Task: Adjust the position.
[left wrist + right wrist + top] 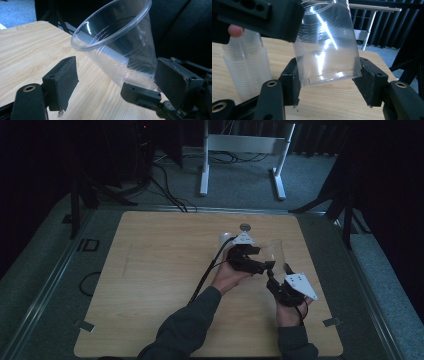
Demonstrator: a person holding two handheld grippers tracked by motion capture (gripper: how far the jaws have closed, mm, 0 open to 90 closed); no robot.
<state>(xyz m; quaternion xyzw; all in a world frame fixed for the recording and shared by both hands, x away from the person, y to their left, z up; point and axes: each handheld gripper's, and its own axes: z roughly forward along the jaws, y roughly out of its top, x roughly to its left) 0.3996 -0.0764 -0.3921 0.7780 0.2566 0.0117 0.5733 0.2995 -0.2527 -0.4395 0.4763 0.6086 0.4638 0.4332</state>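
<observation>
Two forearms in dark sleeves reach in from the near edge of the wooden table (150, 270) and meet right of its middle. The right gripper (325, 85) points away from the person and upward, its two jaws clamped on the base of one clear plastic cup (327, 47), which is held clear of the tabletop, mouth up and tilted. In the high view the cup (274, 252) stands just above the right gripper (276, 270), between the two hands. The left gripper (115, 82) comes at the cup (117, 42) from the side, level with its lower half; its jaws stand apart, one pad well clear of the wall and the other close beside the base, with no grip shown. In the high view the left gripper (260, 262) sits in an upturned palm. A stack of nested clear cups (245, 67), too many and too close-set to count, stands on the table beside the held one. One small round grey object (245, 226) lies near the far edge. A white frame (245, 155) stands on the floor beyond.
</observation>
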